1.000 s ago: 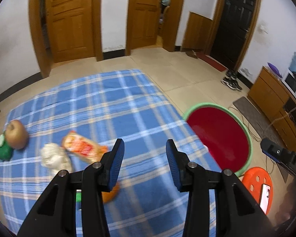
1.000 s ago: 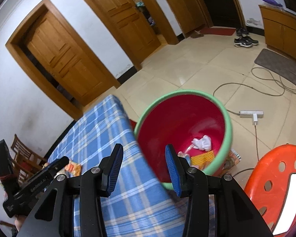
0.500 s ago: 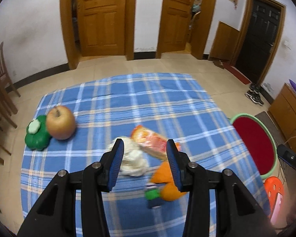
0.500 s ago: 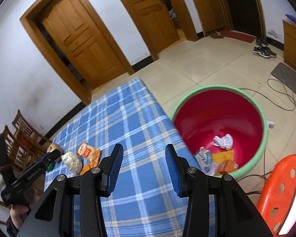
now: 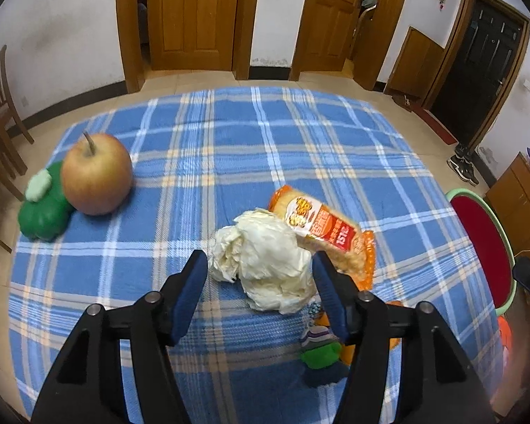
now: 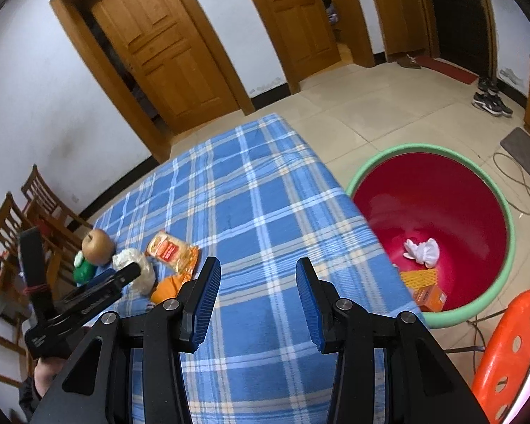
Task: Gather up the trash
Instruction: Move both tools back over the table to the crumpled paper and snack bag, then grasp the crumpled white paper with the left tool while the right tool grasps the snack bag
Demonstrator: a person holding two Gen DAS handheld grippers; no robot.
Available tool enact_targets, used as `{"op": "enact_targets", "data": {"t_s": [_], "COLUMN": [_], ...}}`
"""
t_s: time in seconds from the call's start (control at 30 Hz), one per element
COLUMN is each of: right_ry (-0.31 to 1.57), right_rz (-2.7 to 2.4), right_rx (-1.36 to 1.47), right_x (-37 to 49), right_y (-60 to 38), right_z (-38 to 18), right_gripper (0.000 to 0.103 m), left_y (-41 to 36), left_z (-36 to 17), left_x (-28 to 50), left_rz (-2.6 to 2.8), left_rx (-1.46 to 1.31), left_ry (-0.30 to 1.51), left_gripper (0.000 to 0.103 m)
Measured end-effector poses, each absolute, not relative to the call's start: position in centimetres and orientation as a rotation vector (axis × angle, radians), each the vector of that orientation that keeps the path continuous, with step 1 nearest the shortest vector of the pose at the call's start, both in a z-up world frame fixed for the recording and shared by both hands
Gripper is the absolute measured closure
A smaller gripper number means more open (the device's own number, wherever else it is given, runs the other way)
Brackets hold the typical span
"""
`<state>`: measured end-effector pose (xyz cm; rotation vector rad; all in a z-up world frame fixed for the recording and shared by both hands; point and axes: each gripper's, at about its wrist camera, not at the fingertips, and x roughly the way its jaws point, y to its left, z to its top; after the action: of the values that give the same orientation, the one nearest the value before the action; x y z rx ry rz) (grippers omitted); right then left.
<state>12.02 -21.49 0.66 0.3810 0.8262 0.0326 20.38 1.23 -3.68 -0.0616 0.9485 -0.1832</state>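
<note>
Left wrist view: left gripper [image 5: 259, 275] w/ jaws spread wide, straddling the crumpled white paper wad [image 5: 266, 265], prob so one squeeze takes it; nothing pinched yet, and contact w/ the blue pads can't be told. Wad sits mid-worktop on the blue plaid cloth [image 5: 251, 148], touching the orange snack wrapper [image 5: 321, 228] behind it. Apple [image 5: 96, 174] and green toy [image 5: 44, 208] lie well apart to the left; prob not trash, so left alone.

Right gripper [image 6: 254, 295] hangs over the cloth's near part, jaws spread, empty, likely waiting its turn. Red bin w/ green rim [image 6: 431, 212] stands on the floor just beside the worktop, already holding a white wad, an orange box etc.

Hard to make out: orange item and small green-blue thing near the left gripper's right finger are half hidden and blurred, can't ID. Bin mostly cut off in left wrist view.
</note>
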Motion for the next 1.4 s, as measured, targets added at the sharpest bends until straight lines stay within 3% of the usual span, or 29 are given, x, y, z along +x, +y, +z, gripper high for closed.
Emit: {"op": "enact_targets", "data": {"t_s": [0.2,0.4,0.6,1.07,1.4], "right_ry": [0.836,0.861,0.892,0.953,0.966], "right_rz": [0.078,0.101,0.127,0.239,0.267], "right_rx": [0.329,0.304,0.272,0.134,0.069], "right_x": [13.5,15.5,17.6,22.0,23.7], "right_y": [-19.4,-17.7,-16.0,-11.2,-9.1], "right_z": [0.3,-0.8,-2.0,-4.8,-6.2], "right_gripper": [0.05,0.05,0.05,0.042,0.042], "left_y": [2.0,2.3,3.2,6.2,6.3], "left_z": [-4.5,-5.2,-5.3,-4.6,-4.9], "left_x": [20.5,21.0,20.8,20.6,20.4], "left_rz": [-0.218,-0.236,-0.254,-0.116,-0.11], "left_rx": [-0.123,-0.175,-0.228,-0.229,-0.229], "left_ry": [0.927,0.927,0.914,0.866,0.871], "left_gripper": [0.041,0.042,0.059,0.06,0.06]}}
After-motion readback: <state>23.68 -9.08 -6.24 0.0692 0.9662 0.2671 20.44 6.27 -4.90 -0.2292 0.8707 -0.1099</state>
